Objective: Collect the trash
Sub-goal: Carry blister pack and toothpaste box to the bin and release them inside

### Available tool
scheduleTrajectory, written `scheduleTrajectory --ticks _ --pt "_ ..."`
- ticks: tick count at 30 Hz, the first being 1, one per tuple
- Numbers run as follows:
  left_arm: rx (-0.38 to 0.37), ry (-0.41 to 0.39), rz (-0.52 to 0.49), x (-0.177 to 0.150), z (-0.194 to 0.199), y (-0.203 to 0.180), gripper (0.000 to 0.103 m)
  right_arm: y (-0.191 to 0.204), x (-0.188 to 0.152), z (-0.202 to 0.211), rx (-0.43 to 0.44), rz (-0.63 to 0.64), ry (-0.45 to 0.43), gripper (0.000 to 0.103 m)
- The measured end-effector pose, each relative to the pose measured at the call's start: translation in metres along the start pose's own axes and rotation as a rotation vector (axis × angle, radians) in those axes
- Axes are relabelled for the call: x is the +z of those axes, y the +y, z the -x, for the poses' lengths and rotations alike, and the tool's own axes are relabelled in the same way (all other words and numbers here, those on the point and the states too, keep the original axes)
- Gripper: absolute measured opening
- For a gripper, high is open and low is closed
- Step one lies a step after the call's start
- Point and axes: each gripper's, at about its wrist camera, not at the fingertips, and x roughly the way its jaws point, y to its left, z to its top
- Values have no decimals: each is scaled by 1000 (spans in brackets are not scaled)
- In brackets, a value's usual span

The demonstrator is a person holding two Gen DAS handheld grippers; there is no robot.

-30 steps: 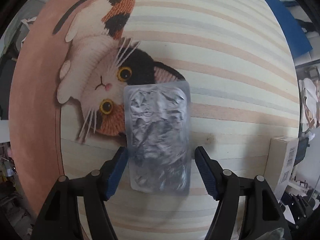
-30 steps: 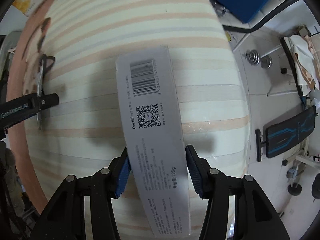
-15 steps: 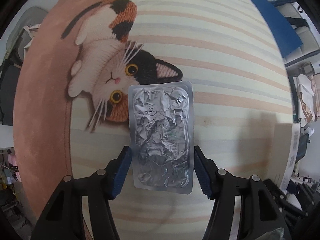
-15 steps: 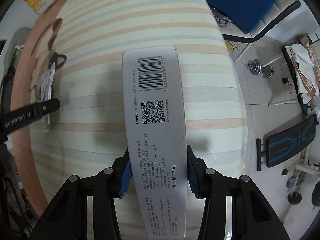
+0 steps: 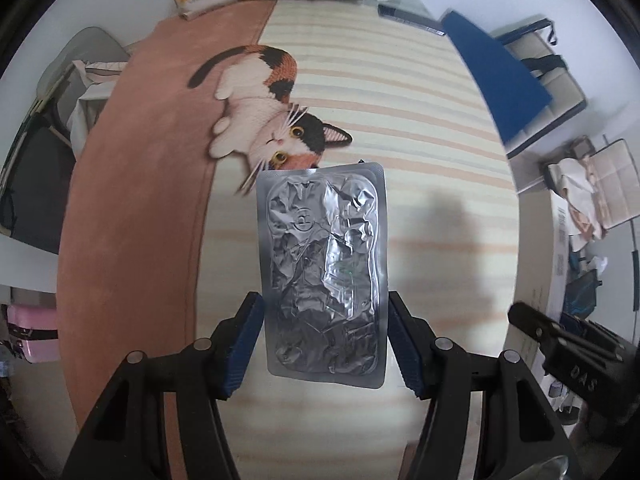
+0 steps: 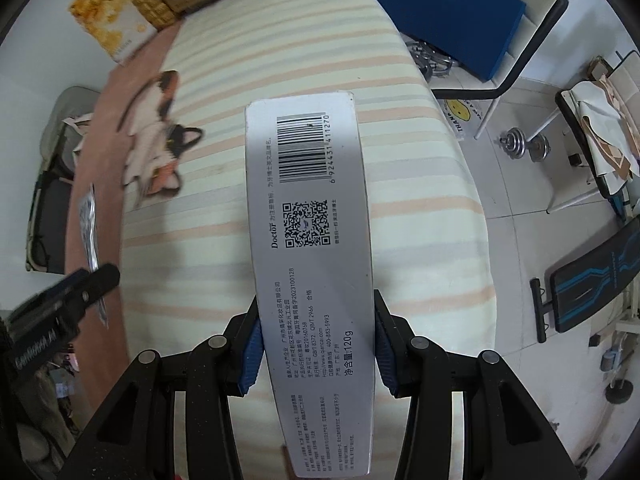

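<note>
In the left wrist view, the left gripper (image 5: pixel 324 340) is seen clamped on a crinkled silver foil pack (image 5: pixel 325 268), its blue pads (image 5: pixel 246 344) pressed against the pack's two long edges. The pack is held above a striped mat (image 5: pixel 420 152) and reaches from the centre of the picture toward 6 o'clock. A printed calico cat (image 5: pixel 272 120) is seen on the mat just past the pack's far end, toward 11 o'clock. A blue board (image 5: pixel 496 80) lies at 2 o'clock, and part of the other gripper is visible at 4 o'clock.

In the right wrist view, the right gripper (image 6: pixel 318 344) is pinched tight on a long white carton (image 6: pixel 312 264), gripped across its width near the lower third. A barcode and a square code are printed on the upper face. The carton is held clear above the striped mat (image 6: pixel 420 200). The cat print (image 6: pixel 160 140) is seen at 9 o'clock, the foil pack (image 6: pixel 89 224) edge-on below it, and a dumbbell (image 6: pixel 524 146) on the floor at 3 o'clock.
</note>
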Motion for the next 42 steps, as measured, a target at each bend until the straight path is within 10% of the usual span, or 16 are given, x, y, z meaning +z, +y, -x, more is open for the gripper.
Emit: scheduleTrajectory --ticks 12,21,30,42 --pt "-137 -100 -80 -155 85 67 58 66 -178 98 22 -29 -144 49" --pt "-246 65 -113 -302 79 122 58 98 -391 103 58 -148 -67 49" --pt "-262 289 -69 -397 -38 141 58 72 -535 -34 81 -256 207 49" --pt "-237 512 88 -465 -351 168 72 27 -598 -356 126 -270 435 49"
